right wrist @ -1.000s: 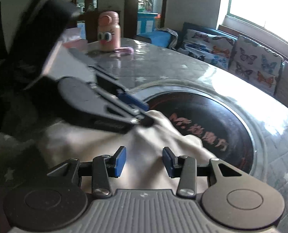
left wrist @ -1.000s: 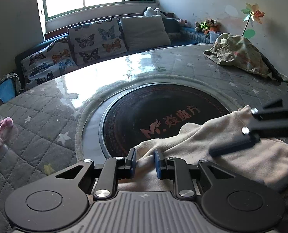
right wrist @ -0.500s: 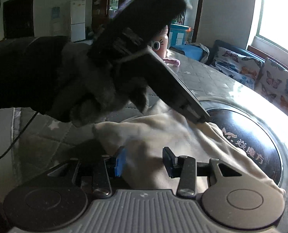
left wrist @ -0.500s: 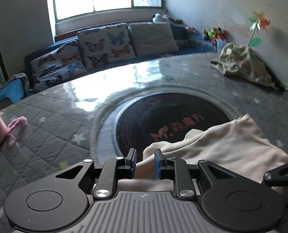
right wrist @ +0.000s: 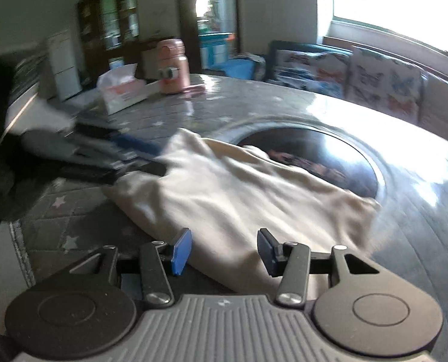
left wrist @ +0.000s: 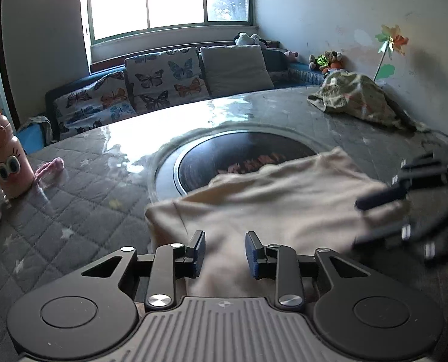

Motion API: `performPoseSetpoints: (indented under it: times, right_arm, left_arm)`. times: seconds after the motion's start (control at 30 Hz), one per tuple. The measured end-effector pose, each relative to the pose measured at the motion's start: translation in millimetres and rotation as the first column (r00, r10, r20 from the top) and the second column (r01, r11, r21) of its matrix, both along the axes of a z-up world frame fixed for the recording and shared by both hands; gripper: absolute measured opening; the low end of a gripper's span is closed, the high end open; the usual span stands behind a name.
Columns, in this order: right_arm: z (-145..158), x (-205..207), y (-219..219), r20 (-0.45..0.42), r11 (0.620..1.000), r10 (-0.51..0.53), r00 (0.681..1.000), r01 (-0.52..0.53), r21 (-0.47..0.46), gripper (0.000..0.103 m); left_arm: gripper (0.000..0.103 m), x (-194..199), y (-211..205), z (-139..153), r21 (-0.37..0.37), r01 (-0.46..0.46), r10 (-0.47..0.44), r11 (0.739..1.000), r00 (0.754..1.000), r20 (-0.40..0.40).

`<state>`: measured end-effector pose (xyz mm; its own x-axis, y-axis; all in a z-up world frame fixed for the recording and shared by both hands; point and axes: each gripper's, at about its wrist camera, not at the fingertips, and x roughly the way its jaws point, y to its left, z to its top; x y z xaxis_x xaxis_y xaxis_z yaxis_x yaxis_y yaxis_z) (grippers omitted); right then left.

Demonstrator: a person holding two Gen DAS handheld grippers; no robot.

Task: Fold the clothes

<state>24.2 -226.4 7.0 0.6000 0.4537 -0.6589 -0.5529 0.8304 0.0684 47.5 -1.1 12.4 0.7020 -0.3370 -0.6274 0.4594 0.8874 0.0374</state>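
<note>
A cream garment [left wrist: 284, 199] lies folded on the quilted table, its far edge over the dark round centre disc [left wrist: 224, 157]. My left gripper [left wrist: 225, 253] hovers at the garment's near edge. Its jaws are opening, and the cloth shows in the gap below them without being pinched. At the right of this view is my right gripper [left wrist: 356, 223], blurred, over the cloth's right side. In the right wrist view my right gripper [right wrist: 224, 250] is also opening over the garment [right wrist: 239, 190], pads clear of it. My left gripper [right wrist: 162, 160] sits blurred at the cloth's left corner.
A pink cartoon bottle [left wrist: 8, 166] and a small pink item [left wrist: 50, 167] stand at the table's left. A tissue box [right wrist: 121, 93] sits beyond them. An olive patterned garment [left wrist: 356, 102] is heaped at the far right. A sofa with butterfly cushions [left wrist: 163, 78] runs behind the table.
Both pairs of jaws have widened off the cloth. Both grippers drew back toward the near edge. The left gripper came down from above the garment to its left corner.
</note>
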Motion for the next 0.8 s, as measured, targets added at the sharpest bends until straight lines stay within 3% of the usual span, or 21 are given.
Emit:
performPoseSetpoints:
  times: [0.23,0.57,0.7,0.8]
  right_arm:
    - [-17,-6,-37,-0.077,0.994,-0.098,0.992,0.101,0.034,0.051]
    - [-1,25,-29,-0.047,0.992,-0.089,0.995,0.092,0.084,0.051]
    - [-16,43,-36,-0.104,0.989,-0.128,0.986,0.135,0.064,0.050]
    - [-13,43,-43,-0.114,0.988,-0.131,0.985,0.139,0.070,0.049]
  left_arm:
    - [0.034,-8,9,-11,-0.003,-0.039,0.039,0.999,0.999,-0.030]
    - [0.032,9,5,2,-0.039,-0.063,0.063,0.997,0.998,-0.003]
    - [0.033,20,8,-14,-0.014,-0.081,0.080,0.997,0.996,-0.048]
    - [0.032,23,18,-13,-0.040,-0.100,0.097,0.994,0.993,-0.071]
